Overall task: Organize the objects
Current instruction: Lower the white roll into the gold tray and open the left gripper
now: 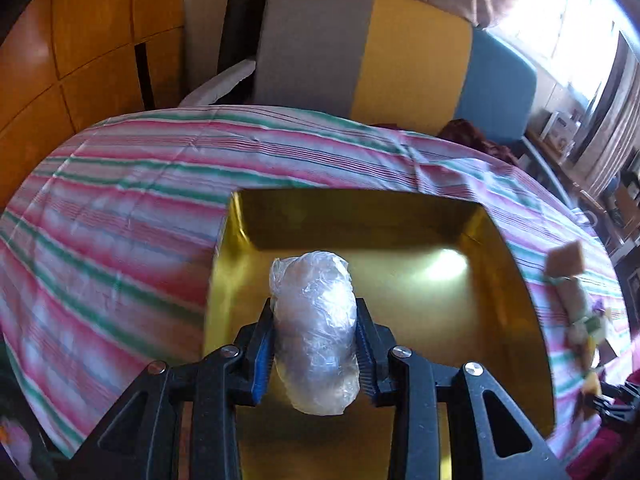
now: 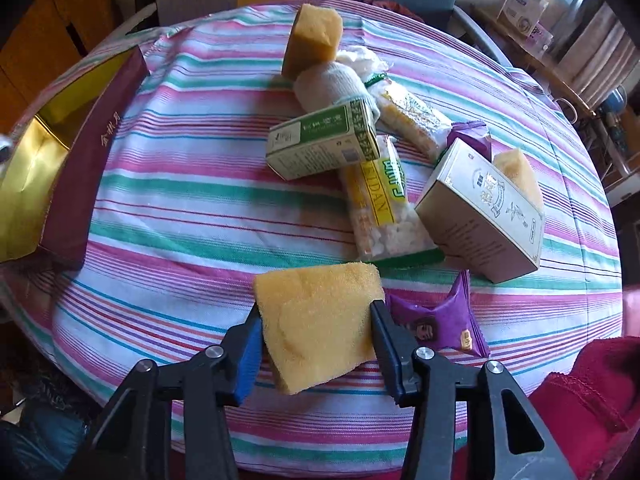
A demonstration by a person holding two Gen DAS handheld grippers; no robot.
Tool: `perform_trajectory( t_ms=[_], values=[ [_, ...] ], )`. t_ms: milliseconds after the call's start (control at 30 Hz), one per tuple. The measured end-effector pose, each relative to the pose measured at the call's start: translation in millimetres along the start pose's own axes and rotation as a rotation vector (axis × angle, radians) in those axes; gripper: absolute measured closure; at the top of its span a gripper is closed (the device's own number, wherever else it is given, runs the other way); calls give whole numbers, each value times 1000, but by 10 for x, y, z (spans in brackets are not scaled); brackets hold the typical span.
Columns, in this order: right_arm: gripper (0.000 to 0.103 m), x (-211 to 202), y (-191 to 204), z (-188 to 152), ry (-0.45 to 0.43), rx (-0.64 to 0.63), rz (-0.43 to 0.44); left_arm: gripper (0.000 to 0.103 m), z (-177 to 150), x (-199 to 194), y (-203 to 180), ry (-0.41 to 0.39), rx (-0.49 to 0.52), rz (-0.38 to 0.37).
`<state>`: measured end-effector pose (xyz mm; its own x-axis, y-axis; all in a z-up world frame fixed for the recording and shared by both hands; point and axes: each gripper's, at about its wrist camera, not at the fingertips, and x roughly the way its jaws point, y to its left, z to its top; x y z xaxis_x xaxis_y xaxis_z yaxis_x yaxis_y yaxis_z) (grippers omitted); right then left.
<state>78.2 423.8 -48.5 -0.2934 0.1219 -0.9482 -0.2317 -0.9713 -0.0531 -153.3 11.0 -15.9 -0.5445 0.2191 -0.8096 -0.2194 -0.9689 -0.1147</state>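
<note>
The clear snack packet (image 2: 378, 200) bears a yellow label reading "SIDAN".

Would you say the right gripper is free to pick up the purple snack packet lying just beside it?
Probably not yet: the right gripper is shut on a yellow sponge block. The purple snack packet lies uncovered beside it on the striped cloth.

open box (image 2: 48, 168) left on the table (image 2: 192, 184), packets and cartons (image 2: 324, 140) piled right, sponge (image 2: 316, 328) nearest

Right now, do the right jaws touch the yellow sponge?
Touching. In the right wrist view both jaws of the right gripper press against the sides of the yellow sponge.
</note>
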Motion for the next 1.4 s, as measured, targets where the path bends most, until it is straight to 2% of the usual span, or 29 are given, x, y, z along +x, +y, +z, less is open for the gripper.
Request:
perform_trajectory(
  t_ms=[133, 233, 367, 467, 700, 800, 967, 1167, 1400],
  values=[
    [53, 4, 75, -30, -12, -3, 15, 67, 209, 229, 64, -5, 14, 38],
    [53, -9, 120, -7, -14, 3, 18, 65, 329, 452, 63, 28, 27, 59],
    [53, -9, 150, 18, -12, 2, 16, 57, 412, 642, 91, 45, 32, 99],
    [53, -14, 163, 25, -7, 1, 12, 57, 425, 694, 135, 51, 7, 111],
    [53, -31, 156, 16, -11, 4, 10, 57, 342, 378, 222, -27, -42, 128],
    [53, -54, 143, 20, -25, 16, 11, 57, 220, 133, 238, -64, -59, 149],
    [53, -135, 95, 22, -66, 48, 31, 57, -29, -269, 224, -118, -57, 135],
    [53, -290, 151, 60, -167, 72, 85, 57, -390, -504, 188, -109, -55, 129],
    [53, -558, 666, 322, -279, -29, 157, 57, -688, -663, 186, -103, -97, 127]
  ],
)
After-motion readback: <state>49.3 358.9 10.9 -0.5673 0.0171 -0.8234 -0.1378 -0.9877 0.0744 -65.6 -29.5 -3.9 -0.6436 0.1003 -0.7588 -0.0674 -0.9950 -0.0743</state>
